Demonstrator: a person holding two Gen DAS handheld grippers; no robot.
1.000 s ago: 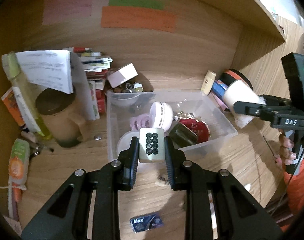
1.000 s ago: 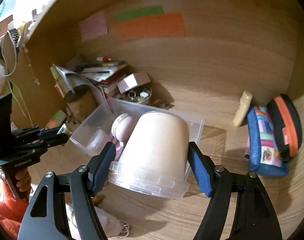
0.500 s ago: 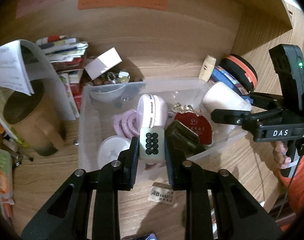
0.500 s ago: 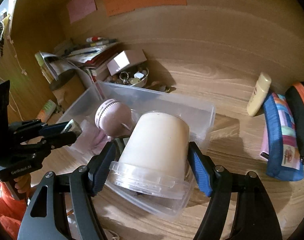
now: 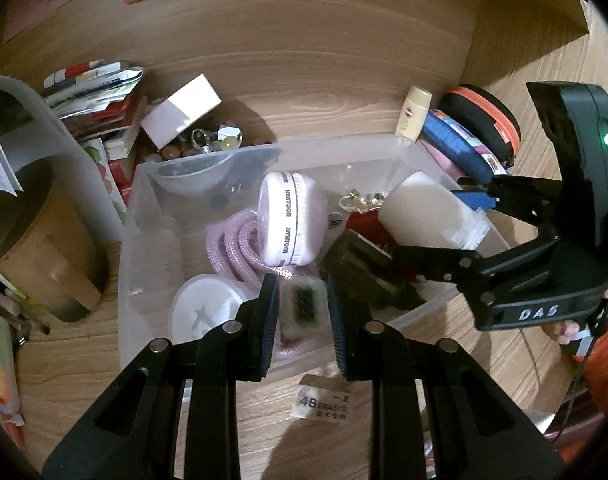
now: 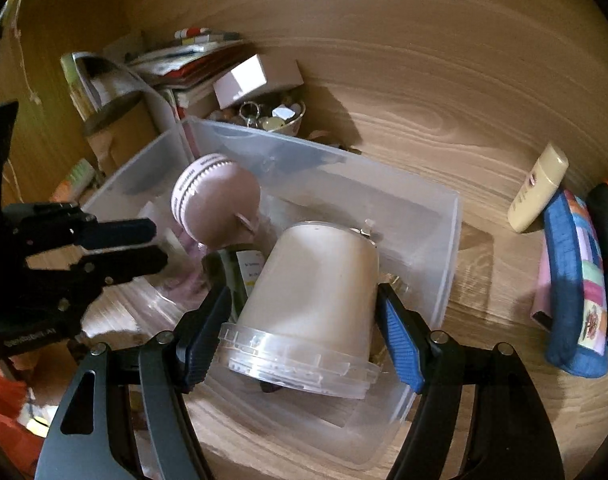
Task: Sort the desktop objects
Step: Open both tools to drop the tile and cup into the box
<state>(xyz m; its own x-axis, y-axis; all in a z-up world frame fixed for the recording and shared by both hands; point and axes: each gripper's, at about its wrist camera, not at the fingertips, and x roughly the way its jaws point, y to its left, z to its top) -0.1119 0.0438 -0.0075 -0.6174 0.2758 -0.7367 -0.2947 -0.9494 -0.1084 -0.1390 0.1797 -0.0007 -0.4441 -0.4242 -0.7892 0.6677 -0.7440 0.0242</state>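
Observation:
A clear plastic bin (image 5: 144, 216) stands on the wooden desk and holds a pink round case (image 5: 292, 220), a pink cord, a white lid and a dark box. My left gripper (image 5: 302, 300) is open over the bin's near side; the white block with black dots (image 5: 304, 308) is blurred just beyond its jaws, no longer clamped. My right gripper (image 6: 304, 312) is shut on a cream plastic tub (image 6: 316, 296), lying tilted over the bin's (image 6: 444, 240) right part. The tub also shows in the left wrist view (image 5: 432, 212).
A brown mug (image 5: 36, 248) and stacked booklets stand left of the bin. A bowl of trinkets with a white box (image 5: 180, 114) sits behind it. A cream tube (image 6: 538, 192), a blue pouch (image 6: 572, 292) and an orange-rimmed case lie right. An eraser (image 5: 324, 400) lies in front.
My left gripper moved forward over the bin, opened and let go of the dotted block. My right gripper carried the tub down into the bin's right side.

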